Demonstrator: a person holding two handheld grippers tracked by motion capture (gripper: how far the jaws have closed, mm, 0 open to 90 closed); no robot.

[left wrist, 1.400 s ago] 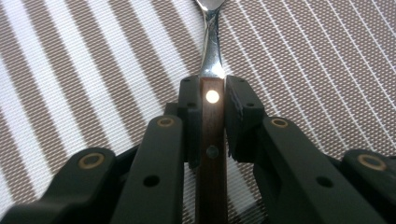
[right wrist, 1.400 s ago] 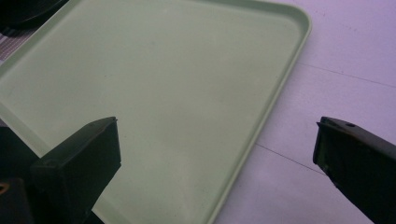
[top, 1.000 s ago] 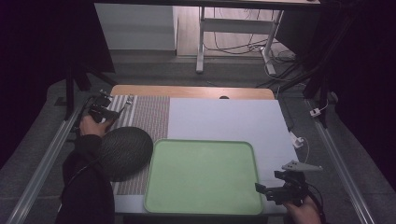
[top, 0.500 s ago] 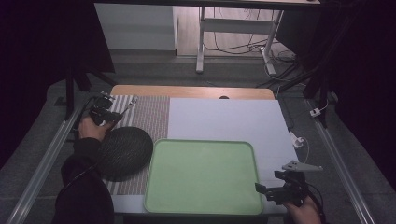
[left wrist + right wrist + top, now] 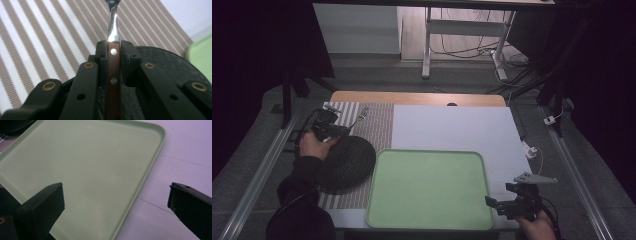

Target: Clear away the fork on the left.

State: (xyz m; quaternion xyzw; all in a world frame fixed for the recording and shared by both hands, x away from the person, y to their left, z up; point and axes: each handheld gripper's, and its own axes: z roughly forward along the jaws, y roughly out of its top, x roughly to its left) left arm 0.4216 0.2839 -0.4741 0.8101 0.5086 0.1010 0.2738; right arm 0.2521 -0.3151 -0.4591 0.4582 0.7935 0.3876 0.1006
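Gripping a wooden-handled utensil (image 5: pixel 113 75), your left gripper (image 5: pixel 343 131) has its jaws shut tight on the riveted handle, holding it above the striped mat (image 5: pixel 377 122) and the dark round plate (image 5: pixel 346 162). The steel neck runs forward, its head cut off from sight. It looks light, stiff and slick on the metal, so stay on the wood. Farther right lies the green tray (image 5: pixel 432 187); your right gripper (image 5: pixel 492 201) hangs wide open, empty, by its corner.

right gripper (image 5: pixel 115 202) fingers spread wide | green tray (image 5: pixel 87 165) below | white tabletop (image 5: pixel 185 152) beside
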